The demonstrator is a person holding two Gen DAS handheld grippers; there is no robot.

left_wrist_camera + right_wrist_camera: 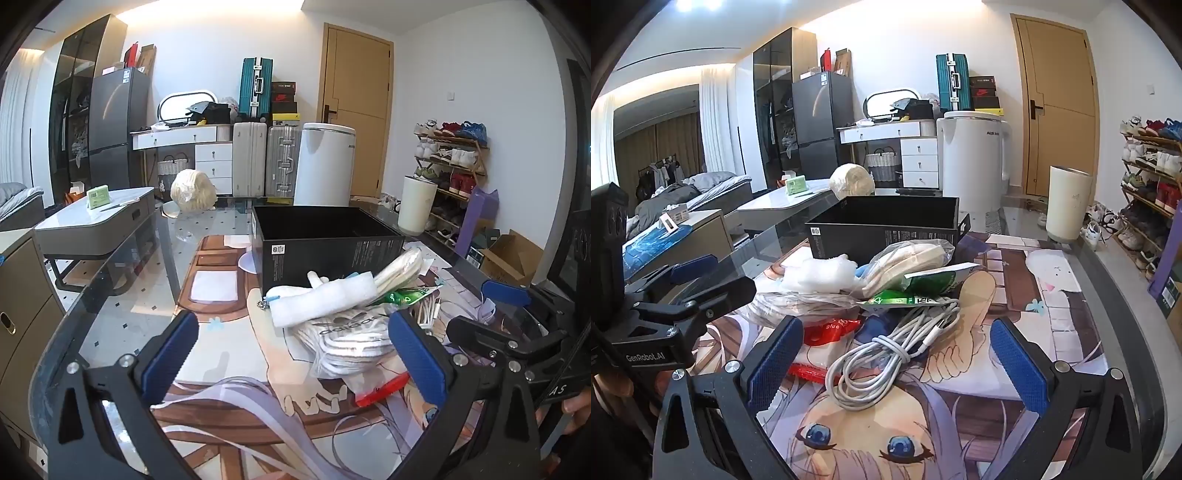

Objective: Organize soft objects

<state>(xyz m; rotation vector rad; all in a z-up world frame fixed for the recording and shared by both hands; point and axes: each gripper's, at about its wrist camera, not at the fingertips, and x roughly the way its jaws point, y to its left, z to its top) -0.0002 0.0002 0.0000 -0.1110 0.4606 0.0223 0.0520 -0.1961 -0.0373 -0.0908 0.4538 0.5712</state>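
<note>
A pile of soft items lies on the glass table in front of an open black box (pixel 325 240) (pixel 886 225). On top rests a white foam sheet (pixel 321 301) (pixel 820 275), over bagged white socks (pixel 351 339). A bagged cream item (pixel 400 267) (pixel 908 258), green packets (pixel 410 295) (pixel 923 284), a red packet (pixel 831 328) and a coiled white cable (pixel 886 354) lie beside them. My left gripper (pixel 295 350) stands open just before the socks. My right gripper (pixel 894 362) is open around the cable, its pads apart from it.
A cartoon-printed mat (pixel 1052 325) covers the table under the glass. A cream cylinder (pixel 1067 203) stands at the table's far right. Beyond are a low white table (pixel 96 218), a white appliance (pixel 325 166), suitcases, a shoe rack (pixel 450 166) and a door.
</note>
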